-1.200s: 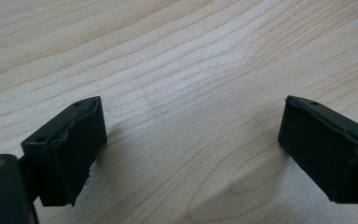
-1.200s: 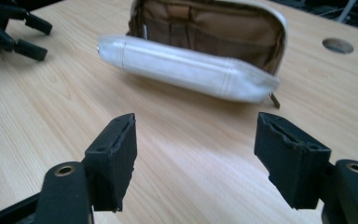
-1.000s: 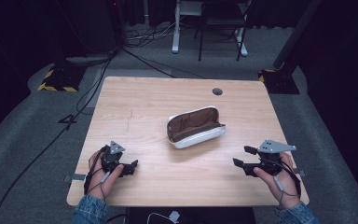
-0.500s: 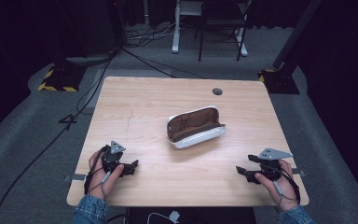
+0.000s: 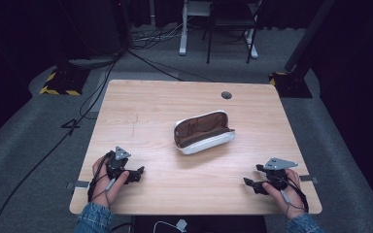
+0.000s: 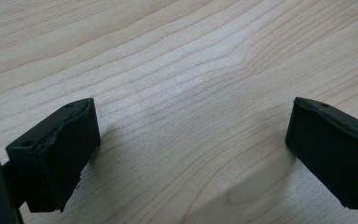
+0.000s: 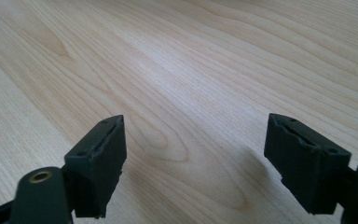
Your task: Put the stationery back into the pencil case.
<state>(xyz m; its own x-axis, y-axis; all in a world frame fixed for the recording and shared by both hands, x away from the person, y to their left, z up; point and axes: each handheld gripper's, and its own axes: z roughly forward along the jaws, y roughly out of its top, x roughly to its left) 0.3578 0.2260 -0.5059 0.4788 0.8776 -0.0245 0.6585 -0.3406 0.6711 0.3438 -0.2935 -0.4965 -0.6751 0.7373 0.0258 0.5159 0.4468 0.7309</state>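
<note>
A pale wooden tabletop [image 5: 150,111] stands on grey carpet, and near its middle lies an open white glasses case with a brown lining [image 5: 203,132], its mouth facing the far side. The left tool [image 5: 137,174] rests low on the near left part of the wood, held in a hand [image 5: 106,175], its jaws spread wide with bare wood grain between them in the left gripper view. The right tool [image 5: 248,183] sits at the near right corner, gripped likewise, jaws also wide apart over bare wood. Both lie well apart from the case.
</note>
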